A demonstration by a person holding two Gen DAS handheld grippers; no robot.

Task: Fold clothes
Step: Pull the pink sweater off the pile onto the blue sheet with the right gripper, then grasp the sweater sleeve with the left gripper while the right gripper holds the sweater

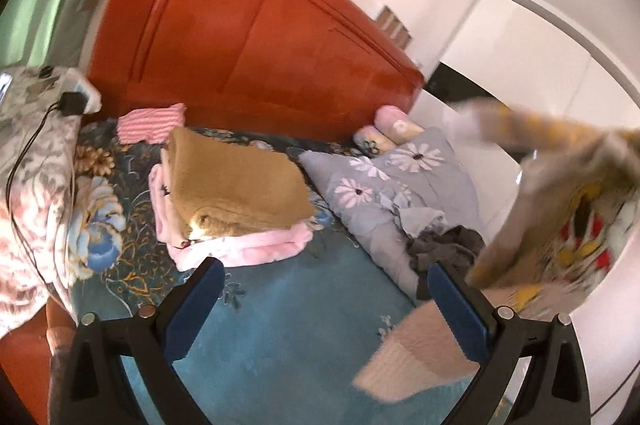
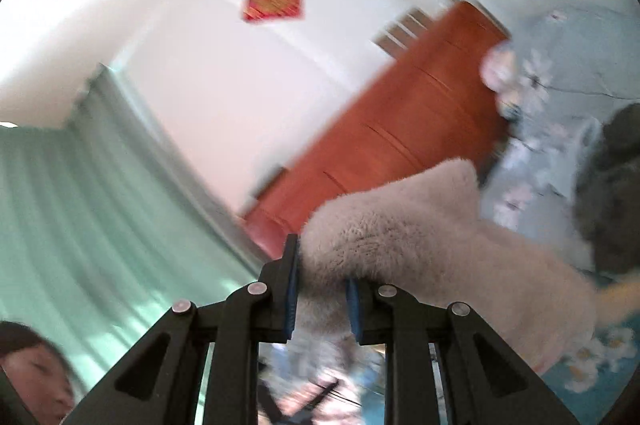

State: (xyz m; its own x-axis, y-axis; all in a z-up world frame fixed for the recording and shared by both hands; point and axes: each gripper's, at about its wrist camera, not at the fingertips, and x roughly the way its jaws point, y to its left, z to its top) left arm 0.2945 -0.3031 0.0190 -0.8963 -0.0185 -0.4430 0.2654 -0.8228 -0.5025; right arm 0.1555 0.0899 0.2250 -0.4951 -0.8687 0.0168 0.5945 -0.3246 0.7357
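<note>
My right gripper (image 2: 320, 289) is shut on a fluffy beige garment (image 2: 420, 225) and holds it up in the air, tilted. The same garment, with a yellow, red and black print, hangs blurred at the right of the left wrist view (image 1: 560, 225), and a beige sleeve end (image 1: 416, 357) dangles over the bed. My left gripper (image 1: 320, 305) is open and empty above the blue floral bedspread (image 1: 280, 337). A folded brown garment (image 1: 236, 181) lies on a folded pink one (image 1: 240, 245) further up the bed.
A red wooden headboard (image 1: 260, 37) stands behind. A grey floral quilt (image 1: 400, 185) with dark clothes (image 1: 444, 249) lies at right. A pink striped garment (image 1: 152, 123) lies by the headboard. A floral pillow with a charger and cable (image 1: 72, 103) is at left. A person's face (image 2: 36, 373) shows low left.
</note>
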